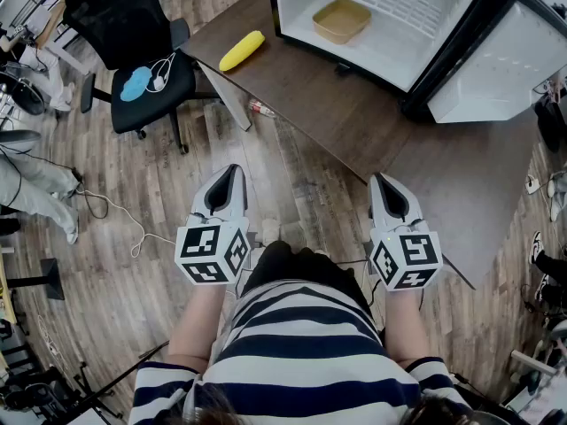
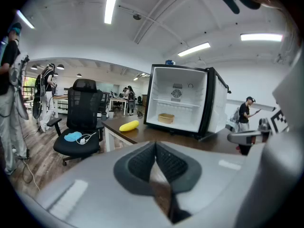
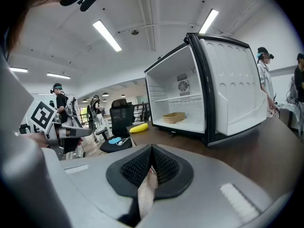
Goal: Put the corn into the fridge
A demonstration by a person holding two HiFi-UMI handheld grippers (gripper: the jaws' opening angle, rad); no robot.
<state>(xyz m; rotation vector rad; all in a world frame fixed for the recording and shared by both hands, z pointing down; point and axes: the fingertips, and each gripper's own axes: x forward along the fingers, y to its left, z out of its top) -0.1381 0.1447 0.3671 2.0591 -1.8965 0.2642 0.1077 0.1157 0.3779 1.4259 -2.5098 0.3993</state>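
A yellow corn (image 1: pixel 242 50) lies on the brown table (image 1: pixel 328 113), left of the open white mini fridge (image 1: pixel 390 25). It also shows as a small yellow corn (image 2: pixel 129 126) in the left gripper view and as the corn (image 3: pixel 138 128) in the right gripper view. A tan tray (image 1: pixel 342 20) sits inside the fridge. My left gripper (image 1: pixel 232 172) and right gripper (image 1: pixel 376 181) are both held low, close to my body, well short of the table. Each has its jaws closed together with nothing held.
A black office chair (image 1: pixel 142 69) with a blue item and a white cable on its seat stands left of the table. The fridge door (image 1: pixel 500 65) hangs open at the right. A small object (image 1: pixel 260 108) lies on the floor under the table edge. People stand in the background.
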